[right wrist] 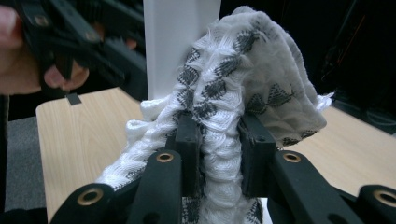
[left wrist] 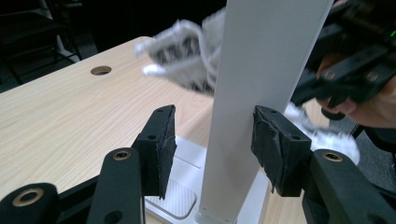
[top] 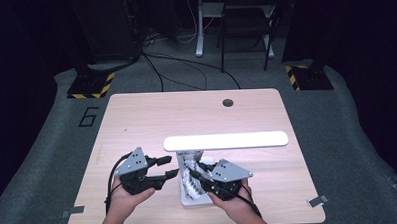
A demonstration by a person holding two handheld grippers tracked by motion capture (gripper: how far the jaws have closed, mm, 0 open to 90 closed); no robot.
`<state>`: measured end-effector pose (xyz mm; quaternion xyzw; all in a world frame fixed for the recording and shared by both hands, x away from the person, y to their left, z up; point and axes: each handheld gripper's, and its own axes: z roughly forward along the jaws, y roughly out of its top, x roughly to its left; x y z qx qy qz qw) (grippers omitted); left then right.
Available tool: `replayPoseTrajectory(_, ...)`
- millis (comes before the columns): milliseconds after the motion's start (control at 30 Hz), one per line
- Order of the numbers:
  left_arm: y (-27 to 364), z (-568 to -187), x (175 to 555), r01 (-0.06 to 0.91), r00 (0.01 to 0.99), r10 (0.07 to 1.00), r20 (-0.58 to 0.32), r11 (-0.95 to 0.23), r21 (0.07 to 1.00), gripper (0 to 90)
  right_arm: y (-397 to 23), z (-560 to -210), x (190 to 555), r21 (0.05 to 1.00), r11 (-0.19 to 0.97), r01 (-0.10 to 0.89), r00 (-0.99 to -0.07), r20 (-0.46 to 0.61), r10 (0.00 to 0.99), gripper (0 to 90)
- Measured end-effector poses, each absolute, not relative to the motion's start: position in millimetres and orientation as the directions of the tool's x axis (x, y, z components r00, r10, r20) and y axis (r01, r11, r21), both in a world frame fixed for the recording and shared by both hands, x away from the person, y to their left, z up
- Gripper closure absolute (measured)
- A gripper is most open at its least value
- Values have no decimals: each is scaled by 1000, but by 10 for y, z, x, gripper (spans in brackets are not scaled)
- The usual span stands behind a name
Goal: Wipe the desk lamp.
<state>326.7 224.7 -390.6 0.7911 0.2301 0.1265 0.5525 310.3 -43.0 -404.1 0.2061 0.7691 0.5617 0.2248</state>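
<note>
Pale wooden table (top: pixel 136 119); a white desk lamp with a long flat head (top: pixel 225 140) stood on its white base near the front edge. Left gripper (left wrist: pixel 212 137) was spread around the lamp's white upright post (left wrist: pixel 261 70), one pad (left wrist: pixel 275 149) against it or very nearly so, the other (left wrist: pixel 159 144) clear of it; whether it gripped, I could not tell. Right gripper (right wrist: pixel 217 144) was pinched tight on a white knitted cloth with a grey diamond pattern (right wrist: pixel 233 93), bunched between the pads. The cloth hung just beside the post, above the base. In the high view both hands sat near the front edge, either side of the lamp.
</note>
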Motion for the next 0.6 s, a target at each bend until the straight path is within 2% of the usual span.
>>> replayPoseTrajectory(600,2250,-3901,3264,224,862,505,-51,-288,931,497,-419,-3739,3061,976,219,21,-803,-114,585,723)
